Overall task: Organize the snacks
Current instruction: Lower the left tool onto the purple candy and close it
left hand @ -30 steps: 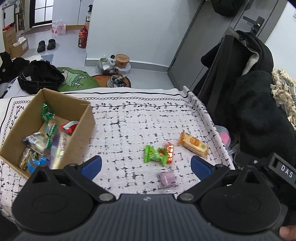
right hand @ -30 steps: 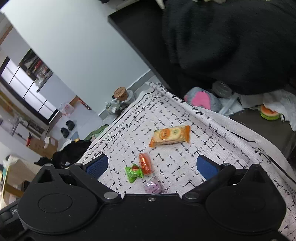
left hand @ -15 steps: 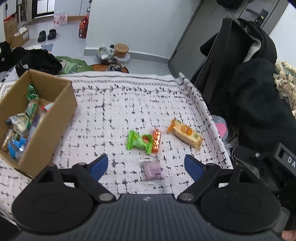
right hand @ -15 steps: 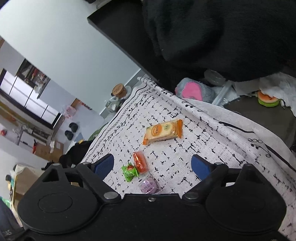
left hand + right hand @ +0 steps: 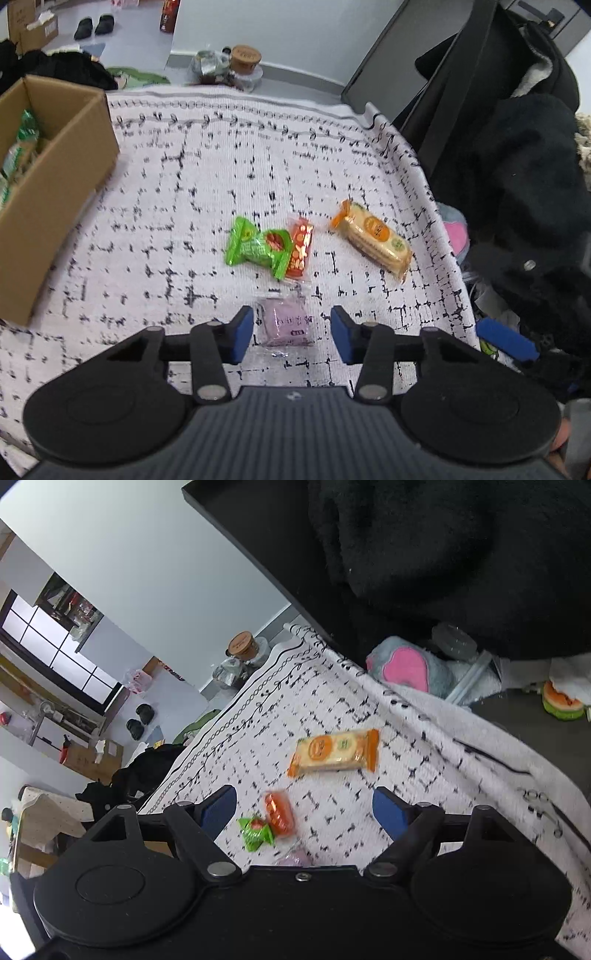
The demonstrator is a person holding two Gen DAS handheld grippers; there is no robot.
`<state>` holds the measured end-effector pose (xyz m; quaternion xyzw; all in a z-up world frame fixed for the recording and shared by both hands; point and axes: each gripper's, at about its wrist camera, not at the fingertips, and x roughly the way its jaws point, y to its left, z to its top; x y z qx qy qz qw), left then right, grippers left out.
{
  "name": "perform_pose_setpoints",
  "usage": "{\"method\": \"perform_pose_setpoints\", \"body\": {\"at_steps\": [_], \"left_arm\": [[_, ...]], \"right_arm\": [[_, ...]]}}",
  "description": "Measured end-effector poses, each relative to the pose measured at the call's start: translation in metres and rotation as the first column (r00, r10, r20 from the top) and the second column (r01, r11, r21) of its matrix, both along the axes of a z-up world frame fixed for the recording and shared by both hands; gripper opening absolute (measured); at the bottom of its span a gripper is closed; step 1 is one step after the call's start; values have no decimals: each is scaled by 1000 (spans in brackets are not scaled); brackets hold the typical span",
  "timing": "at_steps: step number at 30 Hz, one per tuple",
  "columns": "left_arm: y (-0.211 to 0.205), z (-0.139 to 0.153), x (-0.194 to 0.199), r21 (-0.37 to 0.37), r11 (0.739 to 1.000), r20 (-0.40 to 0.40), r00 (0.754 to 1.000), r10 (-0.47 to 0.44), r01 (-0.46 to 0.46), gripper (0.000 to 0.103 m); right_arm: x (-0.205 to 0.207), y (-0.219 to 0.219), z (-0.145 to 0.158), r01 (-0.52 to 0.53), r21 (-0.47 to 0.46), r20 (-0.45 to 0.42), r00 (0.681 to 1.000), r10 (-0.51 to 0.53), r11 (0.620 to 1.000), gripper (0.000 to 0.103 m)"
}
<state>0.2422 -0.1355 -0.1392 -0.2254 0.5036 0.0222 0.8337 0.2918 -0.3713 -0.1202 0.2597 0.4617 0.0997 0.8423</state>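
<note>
Left wrist view shows the left gripper low over the patterned tablecloth, its jaws closing with the purple snack packet between the blue pads but not yet pinched. That packet lies flat at lower centre of the frame; it looks light, soft and crinkly, with a slick wrapper, so the padded middle seems a better hold than the thin sealed edges. Just above it lie a green packet and a red-orange packet, touching, and to the right a stiffer cracker pack. The cardboard box, already holding snacks, sits at the left edge. In the right wrist view the right gripper is also closing, nothing between its pads, with the cracker pack just above.
</note>
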Motion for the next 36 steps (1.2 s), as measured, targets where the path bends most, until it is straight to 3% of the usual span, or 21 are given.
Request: {"method": "perform_pose_setpoints", "body": {"at_steps": [15,19,24,36], "left_arm": [[-14,-49,31,-18,1000,-73,997,13,-14,40],[-10,-57,36,-15,1000,-89,996,25,-27,28],[-3,-50,40,2,999,-72,997,35,-35,23],[19,-26,53,-13,998,-30,997,64,-65,23]], "right_arm": [[23,1,-25,9,-24,-59,998,-10,1000,81],[29,6,-31,-14,-44,-67,998,11,999,80],[39,12,-34,-39,-64,-62,997,35,997,79],[55,25,-40,-76,-109,-60,996,69,991,78]]}}
